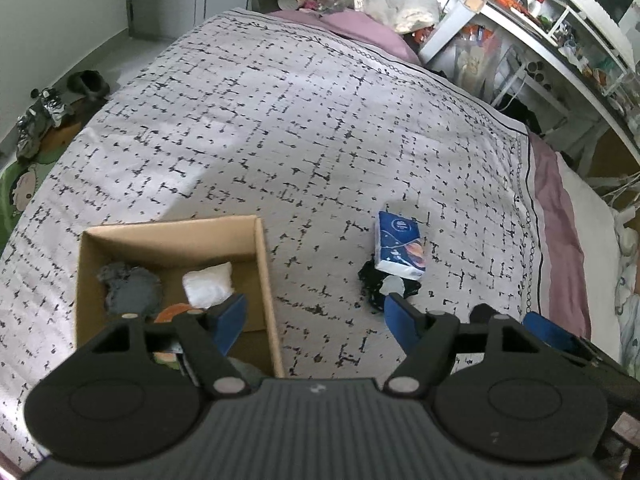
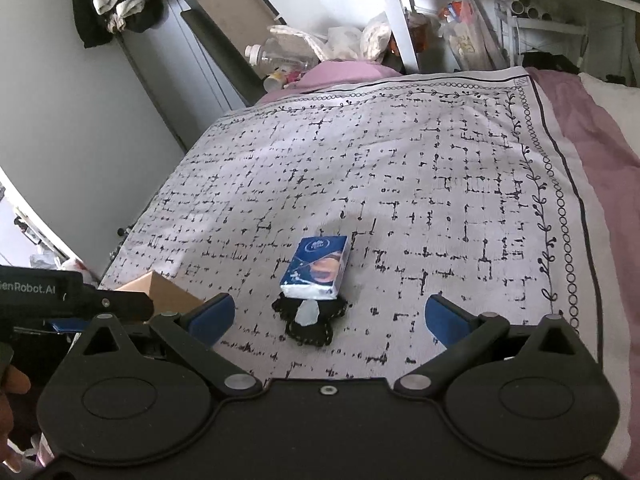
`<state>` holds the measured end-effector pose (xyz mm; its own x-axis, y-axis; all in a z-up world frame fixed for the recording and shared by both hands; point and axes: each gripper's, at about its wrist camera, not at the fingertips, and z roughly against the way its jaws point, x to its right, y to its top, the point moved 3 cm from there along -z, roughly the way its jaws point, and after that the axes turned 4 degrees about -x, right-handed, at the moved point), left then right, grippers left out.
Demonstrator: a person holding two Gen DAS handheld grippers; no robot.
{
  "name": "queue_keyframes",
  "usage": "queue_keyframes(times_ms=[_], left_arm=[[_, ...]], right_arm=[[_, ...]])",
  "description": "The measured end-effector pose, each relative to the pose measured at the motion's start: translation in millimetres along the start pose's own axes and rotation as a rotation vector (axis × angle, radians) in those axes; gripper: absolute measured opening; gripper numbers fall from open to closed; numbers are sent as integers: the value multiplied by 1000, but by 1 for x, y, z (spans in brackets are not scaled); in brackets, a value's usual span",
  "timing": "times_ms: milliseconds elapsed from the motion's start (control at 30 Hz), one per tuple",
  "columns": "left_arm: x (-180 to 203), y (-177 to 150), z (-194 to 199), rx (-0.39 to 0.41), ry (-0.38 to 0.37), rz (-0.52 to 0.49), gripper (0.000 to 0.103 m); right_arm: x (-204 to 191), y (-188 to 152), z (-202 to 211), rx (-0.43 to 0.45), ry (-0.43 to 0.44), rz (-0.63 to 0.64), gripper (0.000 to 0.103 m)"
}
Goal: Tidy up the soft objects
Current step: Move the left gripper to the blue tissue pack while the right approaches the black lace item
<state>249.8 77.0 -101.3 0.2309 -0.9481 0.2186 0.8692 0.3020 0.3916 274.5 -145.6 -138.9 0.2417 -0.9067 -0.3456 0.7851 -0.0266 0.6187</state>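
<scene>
A blue tissue pack (image 1: 400, 249) lies on the patterned bedspread (image 1: 280, 120), resting partly on a small black lace cloth (image 1: 374, 286) with a pale tag. A cardboard box (image 1: 260, 264) at the left holds a grey cloth (image 1: 130, 290), a white soft pad (image 1: 209, 284) and something orange. My left gripper (image 1: 316, 312) is open and empty, its left finger over the box. In the right wrist view the tissue pack (image 2: 316, 268) and black cloth (image 2: 310, 320) lie just ahead of my right gripper (image 2: 330, 314), which is open and empty. The box corner (image 2: 160, 292) shows at left.
A white shelf unit (image 1: 520, 20) full of clutter stands beyond the bed's right side. Bags and bottles (image 2: 300, 52) pile up at the bed's far end. Shoes (image 1: 44, 112) lie on the floor at left. A purple sheet (image 2: 592, 128) borders the bedspread.
</scene>
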Motion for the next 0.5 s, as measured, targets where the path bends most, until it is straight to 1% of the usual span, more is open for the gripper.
queue_keyframes(times_ms=[33,133,200,367,500], left_arm=[[4,2,-3,-3,5,-11,74],[14,7,-10,-4,24,-56,74],[19,11,-15,-7,28,-71,74],[26,20,-29,-30,27,-67,74],[29,26,-41,-47,22,-55,74]], right_arm=[[4,-2,-4,7,10,-20,103],[12,-5,-14,3,0,-45,103],[15,-3,-16,17,15,-60,103],[17,0,-23,27,42,-83,103],[21,-1,-35,-5,88,-122,103]])
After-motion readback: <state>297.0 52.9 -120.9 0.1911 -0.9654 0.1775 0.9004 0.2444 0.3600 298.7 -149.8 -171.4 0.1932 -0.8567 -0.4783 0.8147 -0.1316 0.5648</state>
